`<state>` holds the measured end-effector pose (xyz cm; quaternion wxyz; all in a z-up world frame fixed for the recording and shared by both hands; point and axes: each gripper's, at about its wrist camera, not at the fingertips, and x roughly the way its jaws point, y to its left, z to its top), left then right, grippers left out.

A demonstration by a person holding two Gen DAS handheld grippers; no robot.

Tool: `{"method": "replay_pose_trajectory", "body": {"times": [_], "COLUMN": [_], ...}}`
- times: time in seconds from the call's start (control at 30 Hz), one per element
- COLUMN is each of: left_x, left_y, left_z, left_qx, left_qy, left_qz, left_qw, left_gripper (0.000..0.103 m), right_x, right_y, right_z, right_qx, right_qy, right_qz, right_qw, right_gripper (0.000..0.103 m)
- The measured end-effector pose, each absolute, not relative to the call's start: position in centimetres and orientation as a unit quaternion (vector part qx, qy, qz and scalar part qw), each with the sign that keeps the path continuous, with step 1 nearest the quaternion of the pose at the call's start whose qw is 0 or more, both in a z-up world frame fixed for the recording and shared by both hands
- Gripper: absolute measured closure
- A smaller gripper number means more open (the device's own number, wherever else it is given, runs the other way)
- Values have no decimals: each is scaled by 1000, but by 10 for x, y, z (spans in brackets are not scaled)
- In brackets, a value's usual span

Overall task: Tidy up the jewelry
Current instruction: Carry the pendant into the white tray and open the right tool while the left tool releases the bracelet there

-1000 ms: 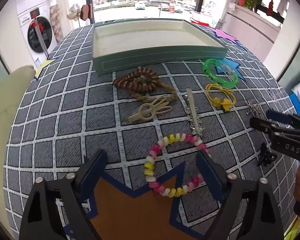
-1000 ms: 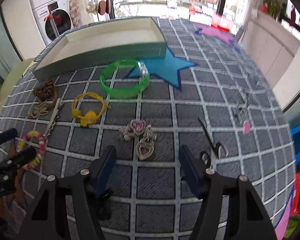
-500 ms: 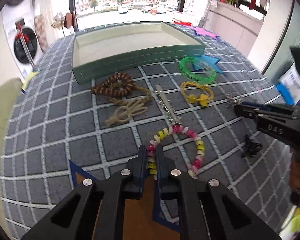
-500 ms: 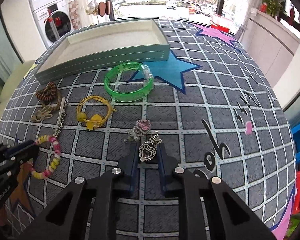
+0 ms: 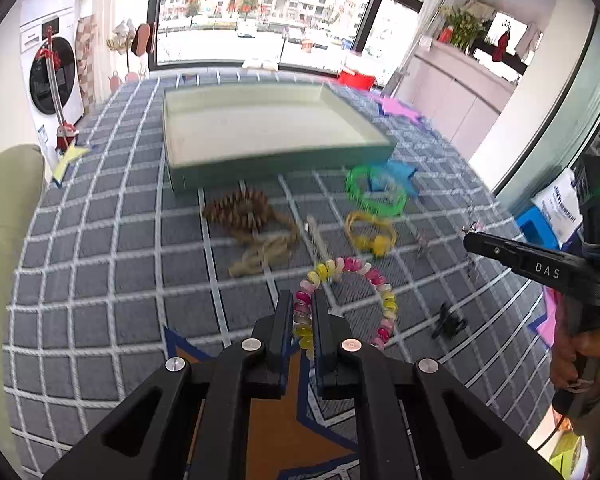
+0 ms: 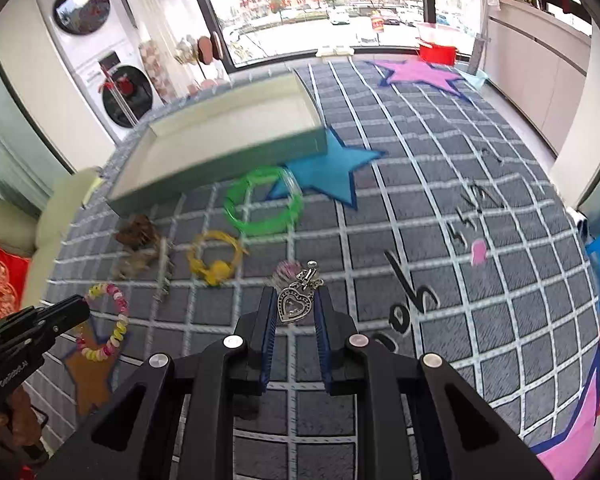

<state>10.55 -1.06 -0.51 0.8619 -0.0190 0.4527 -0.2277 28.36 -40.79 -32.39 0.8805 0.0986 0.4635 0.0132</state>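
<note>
The left gripper [image 5: 300,312] is clenched on the pink, yellow and white coiled bead bracelet [image 5: 380,292]; its jaws pinch the near left side of the loop, and the rest of the ring hangs out to the right above the grey grid-patterned carpet [image 5: 100,280]. The right gripper [image 6: 296,312] is clamped on the silver heart-shaped pendant [image 6: 294,306], which stands up between its blue-padded jaws with its clasp end poking above the tips.

Further out on the carpet lies the shallow teal tray with a cream lining [image 5: 268,128], with nothing visible inside it. Just in front of the tray's near wall sit a coil of brown wooden beads [image 5: 236,210] and, to the right, a translucent green bangle [image 5: 374,192] resting partly over a blue star patch [image 6: 332,168]. Near the bangle lies a yellow hair tie with a bobble [image 5: 370,234]. Between the brown beads and the yellow tie lie a beige hair claw [image 5: 260,258] and a thin silver clip [image 5: 316,236], both blurred. A small black clip [image 5: 448,322] lies on the carpet to the right of the bracelet. A hand [image 5: 580,356] grips the right gripper's handle at the frame edge.
</note>
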Motion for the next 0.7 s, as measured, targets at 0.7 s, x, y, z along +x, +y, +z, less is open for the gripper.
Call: {"method": "replay_pose_trajectory", "body": {"times": [0.7], "left_x": [273], "left_y": [-12], "left_z": [73], "left_qx": [-45], "left_qy": [395], "left_qz": [-173], "left_qw": [901], "left_gripper": [80], "right_x": [444], "right_y": [-383], "right_z": [-232], "right_qx": [86], "right_qy": [424], "right_qz": [97], "right_qw": [896], "right_gripper": [83]}}
